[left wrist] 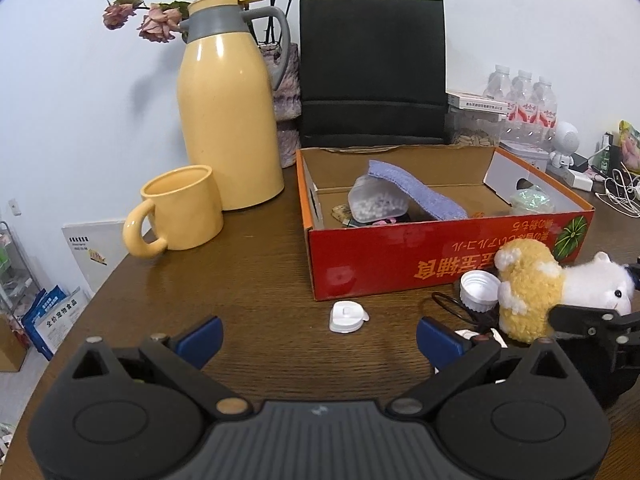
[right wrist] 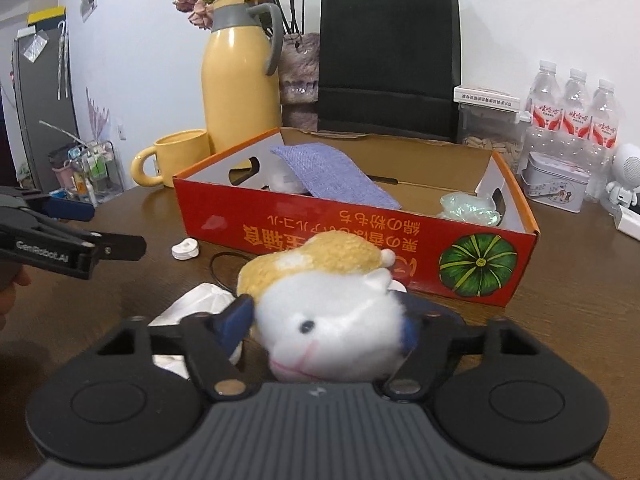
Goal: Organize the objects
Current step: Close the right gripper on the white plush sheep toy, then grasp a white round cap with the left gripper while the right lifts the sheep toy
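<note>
Lying between the right hand-held gripper fingers, which press its white head, the yellow-and-white plush toy rests on the brown wooden worktop; just ahead stands the red cardboard box. The left hand-held gripper gapes wide, a white plastic cap ahead.

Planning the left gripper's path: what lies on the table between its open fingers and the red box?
Only a small white lid on bare wood, between the left gripper and the red box, in the left wrist view.
</note>
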A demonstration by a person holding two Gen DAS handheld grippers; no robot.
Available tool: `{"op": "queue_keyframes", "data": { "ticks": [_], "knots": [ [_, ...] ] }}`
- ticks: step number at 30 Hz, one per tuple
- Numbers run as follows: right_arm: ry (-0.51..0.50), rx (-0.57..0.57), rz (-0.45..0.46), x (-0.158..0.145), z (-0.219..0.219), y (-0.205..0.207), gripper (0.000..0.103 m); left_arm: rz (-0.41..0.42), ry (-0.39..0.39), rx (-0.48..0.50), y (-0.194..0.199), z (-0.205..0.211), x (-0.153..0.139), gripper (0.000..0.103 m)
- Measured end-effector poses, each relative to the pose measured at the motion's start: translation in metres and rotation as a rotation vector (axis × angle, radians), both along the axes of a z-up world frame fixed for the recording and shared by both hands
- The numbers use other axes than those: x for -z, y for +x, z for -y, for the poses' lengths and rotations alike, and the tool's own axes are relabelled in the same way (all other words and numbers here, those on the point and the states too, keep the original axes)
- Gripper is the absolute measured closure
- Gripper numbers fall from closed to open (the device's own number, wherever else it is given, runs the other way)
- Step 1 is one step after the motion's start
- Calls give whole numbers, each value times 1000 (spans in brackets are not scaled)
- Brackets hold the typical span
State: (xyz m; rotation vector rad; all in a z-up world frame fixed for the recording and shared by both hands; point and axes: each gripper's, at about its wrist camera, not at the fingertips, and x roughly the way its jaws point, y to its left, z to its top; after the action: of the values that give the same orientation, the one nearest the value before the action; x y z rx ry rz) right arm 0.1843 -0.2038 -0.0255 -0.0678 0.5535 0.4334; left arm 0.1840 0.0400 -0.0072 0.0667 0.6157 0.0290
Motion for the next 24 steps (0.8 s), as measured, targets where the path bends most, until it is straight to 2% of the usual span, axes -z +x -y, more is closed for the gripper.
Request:
{"op": "queue_keyframes", "data": {
  "ticks": [1, 6, 16, 24],
  "knots": [
    [13, 5, 6, 0, 2, -3, 43, 2, -3, -2, -1, -1, 0, 0],
    [32, 25, 39, -1, 5, -16, 49, -1, -7, -15, -2, -3, 0, 0],
    [116, 128, 157, -11, 27, -40, 49, -31, 9, -40, 4, -3, 5, 0],
    [144, 201, 187, -11, 42, -42, 49, -68, 47, -54, 29, 7, 16, 0]
  ]
}}
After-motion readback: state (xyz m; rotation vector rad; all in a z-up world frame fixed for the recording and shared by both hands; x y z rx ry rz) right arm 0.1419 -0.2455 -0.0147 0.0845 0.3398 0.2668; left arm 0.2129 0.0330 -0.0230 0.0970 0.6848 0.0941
